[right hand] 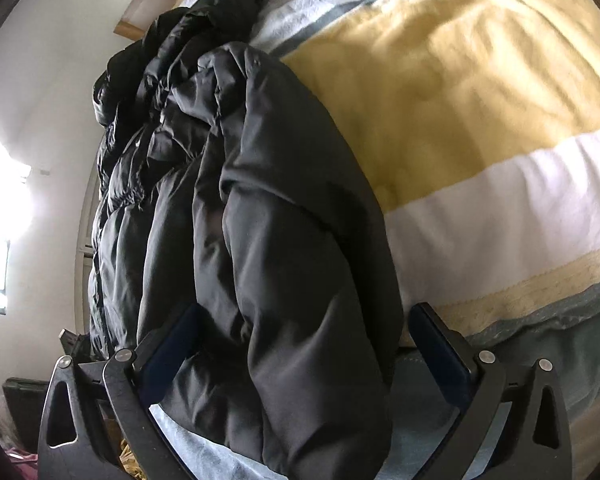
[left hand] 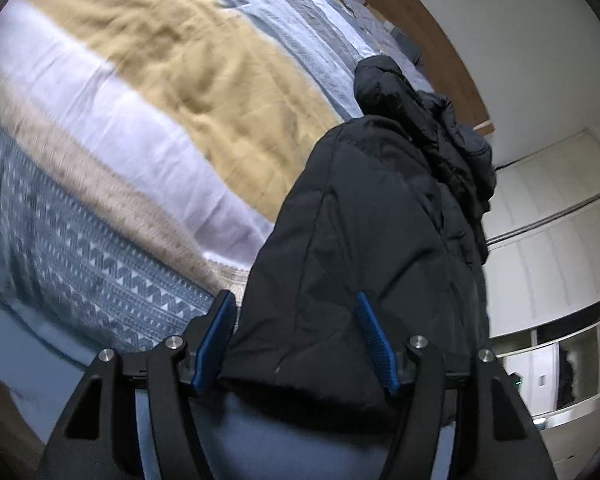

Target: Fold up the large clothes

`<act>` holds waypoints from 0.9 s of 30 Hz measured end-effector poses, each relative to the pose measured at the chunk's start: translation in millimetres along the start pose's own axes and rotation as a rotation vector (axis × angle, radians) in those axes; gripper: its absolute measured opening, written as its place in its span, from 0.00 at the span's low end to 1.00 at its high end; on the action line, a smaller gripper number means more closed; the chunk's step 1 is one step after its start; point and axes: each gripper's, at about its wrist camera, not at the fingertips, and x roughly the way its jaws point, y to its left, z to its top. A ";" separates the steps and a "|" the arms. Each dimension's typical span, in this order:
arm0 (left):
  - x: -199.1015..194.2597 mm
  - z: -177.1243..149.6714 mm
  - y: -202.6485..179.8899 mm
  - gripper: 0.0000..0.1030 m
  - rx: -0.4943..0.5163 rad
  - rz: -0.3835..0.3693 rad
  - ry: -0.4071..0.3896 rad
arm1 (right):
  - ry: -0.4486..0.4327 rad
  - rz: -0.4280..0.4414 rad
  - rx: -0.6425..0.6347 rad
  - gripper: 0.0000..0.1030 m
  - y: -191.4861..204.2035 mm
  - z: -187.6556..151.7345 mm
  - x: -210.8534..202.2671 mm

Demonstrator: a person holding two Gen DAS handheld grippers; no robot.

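Bed with striped yellow, white and blue cover, carrying everything. Black puffer jacket heaped along one edge of the bed, bunched, one end drooping over the near edge toward both tools. Step, by judgement: getting hold of the jacket's near end before spreading or folding. Left tool spread wide, jacket hem lying between the blue pads, not pinched. Right tool likewise wide, padded fold bulging between the fingers. Next, probably: closing on fabric at both ends, then lifting and drawing flat across the bed.

Black jacket between spread jaws.
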 end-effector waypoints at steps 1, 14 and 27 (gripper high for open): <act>-0.2 0.2 2.8 0.59 -0.009 -0.018 -0.002 | 0.004 0.001 0.003 0.99 0.8 -0.9 1.9; 9.1 -11.8 -44.4 0.62 0.133 0.073 0.023 | 0.066 0.058 -0.077 0.74 23.0 -13.1 21.8; -8.1 1.4 -111.0 0.62 0.245 0.128 -0.065 | -0.036 0.067 -0.234 0.15 57.4 -12.7 1.7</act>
